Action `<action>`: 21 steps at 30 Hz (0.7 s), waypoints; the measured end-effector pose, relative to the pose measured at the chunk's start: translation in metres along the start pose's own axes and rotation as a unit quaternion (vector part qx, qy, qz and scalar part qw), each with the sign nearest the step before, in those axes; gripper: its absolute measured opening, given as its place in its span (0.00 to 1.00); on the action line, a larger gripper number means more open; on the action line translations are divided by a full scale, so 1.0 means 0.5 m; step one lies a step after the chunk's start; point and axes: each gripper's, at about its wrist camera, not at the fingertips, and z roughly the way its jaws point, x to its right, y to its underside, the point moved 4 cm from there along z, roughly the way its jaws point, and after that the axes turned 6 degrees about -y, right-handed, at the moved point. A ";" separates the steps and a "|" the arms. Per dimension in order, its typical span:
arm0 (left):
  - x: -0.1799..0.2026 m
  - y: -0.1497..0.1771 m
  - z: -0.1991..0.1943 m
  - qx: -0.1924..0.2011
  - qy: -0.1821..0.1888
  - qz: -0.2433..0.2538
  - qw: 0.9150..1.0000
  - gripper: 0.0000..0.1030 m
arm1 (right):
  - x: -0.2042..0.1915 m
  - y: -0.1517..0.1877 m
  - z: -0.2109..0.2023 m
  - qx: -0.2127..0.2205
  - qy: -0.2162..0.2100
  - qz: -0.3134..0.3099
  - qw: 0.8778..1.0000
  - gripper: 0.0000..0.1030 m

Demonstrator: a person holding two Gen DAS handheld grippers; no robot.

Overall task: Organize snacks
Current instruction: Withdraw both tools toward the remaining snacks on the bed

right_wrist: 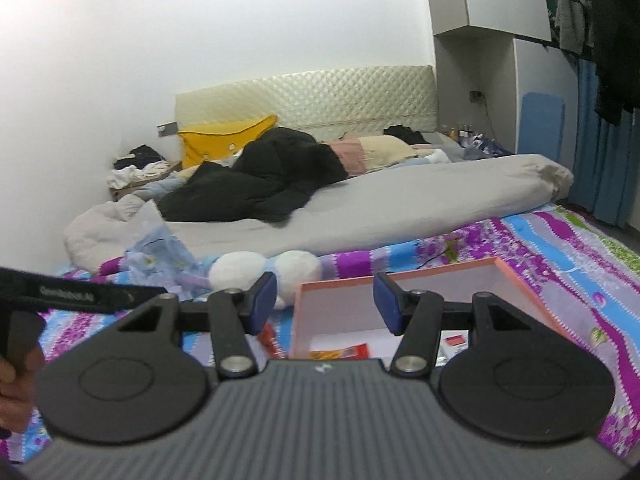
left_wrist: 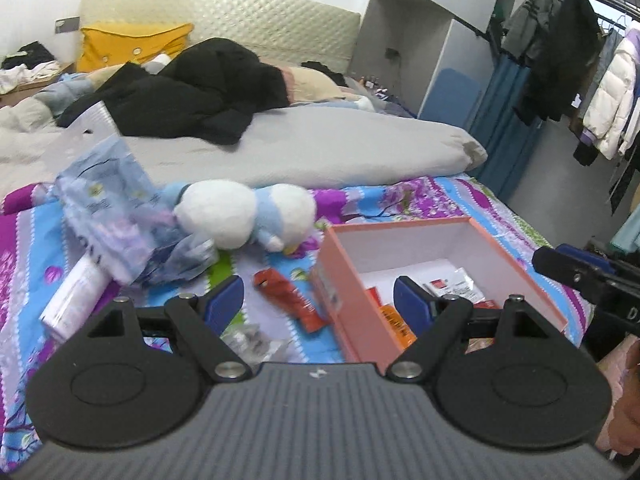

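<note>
The red snack packet (left_wrist: 291,300) lies loose on the flowered bedspread (left_wrist: 440,196), low in the left wrist view, just left of the pink box (left_wrist: 352,280), and it is judged to be the next thing to be gathered. A crinkly clear wrapper (left_wrist: 250,340) is seen just below it, close to the gripper body. Several packets (left_wrist: 456,286) are already held inside the box, against its near wall. For the pickup to go well, the left gripper (left_wrist: 318,300) should be lowered over the packet with the pads set across its narrow width, so that the bedspread is not pinched and the box wall is not knocked. The left gripper is released, its jaws spread wide with nothing between them, and it is angled down toward the bed. The right gripper (right_wrist: 325,300) is held more level, above the box's near edge; its jaws are parted partway and nothing is grasped. A white plush toy (left_wrist: 244,212) and a bluish plastic bag (left_wrist: 116,208) rest in the left half of that view, well clear of the box.
</note>
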 end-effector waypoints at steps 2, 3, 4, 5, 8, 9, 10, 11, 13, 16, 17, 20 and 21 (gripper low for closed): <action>-0.019 0.019 -0.005 -0.002 -0.001 -0.009 1.000 0.83 | -0.022 0.011 0.000 -0.003 -0.002 -0.009 1.000 0.54; -0.026 0.029 -0.003 -0.004 -0.001 -0.012 1.000 0.83 | -0.032 0.019 0.000 -0.006 -0.003 -0.013 1.000 0.54; -0.035 0.039 -0.005 -0.005 -0.002 -0.015 1.000 0.83 | -0.042 0.027 0.001 -0.011 -0.005 -0.016 1.000 0.54; -0.043 0.049 -0.005 -0.007 -0.003 -0.020 1.000 0.83 | -0.051 0.035 0.001 -0.014 -0.008 -0.017 1.000 0.54; -0.069 0.084 -0.009 -0.014 -0.001 -0.038 0.999 0.83 | -0.076 0.060 0.006 -0.030 -0.020 -0.015 0.999 0.54; -0.078 0.096 -0.008 -0.017 -0.005 -0.041 0.999 0.83 | -0.081 0.069 0.008 -0.037 -0.025 -0.011 0.999 0.54; -0.085 0.107 -0.008 -0.018 -0.010 -0.044 0.999 0.83 | -0.088 0.079 0.008 -0.042 -0.026 -0.006 0.999 0.54; -0.092 0.117 -0.007 -0.021 -0.011 -0.049 0.999 0.83 | -0.095 0.089 0.008 -0.048 -0.031 -0.002 0.998 0.54; -0.105 0.138 -0.005 -0.030 -0.009 -0.060 0.998 0.83 | -0.109 0.105 0.010 -0.056 -0.037 -0.003 0.998 0.54; -0.121 0.167 -0.003 -0.037 -0.012 -0.071 0.997 0.83 | -0.123 0.122 0.018 -0.069 -0.041 -0.007 0.997 0.54; -0.124 0.173 -0.001 -0.037 -0.012 -0.074 0.997 0.83 | -0.128 0.126 0.020 -0.073 -0.042 -0.010 0.996 0.54; -0.136 0.198 0.006 -0.043 -0.008 -0.092 0.995 0.83 | -0.143 0.136 0.028 -0.081 -0.045 -0.022 0.995 0.54; -0.140 0.205 0.010 -0.045 -0.005 -0.097 0.994 0.83 | -0.146 0.139 0.032 -0.084 -0.047 -0.024 0.995 0.54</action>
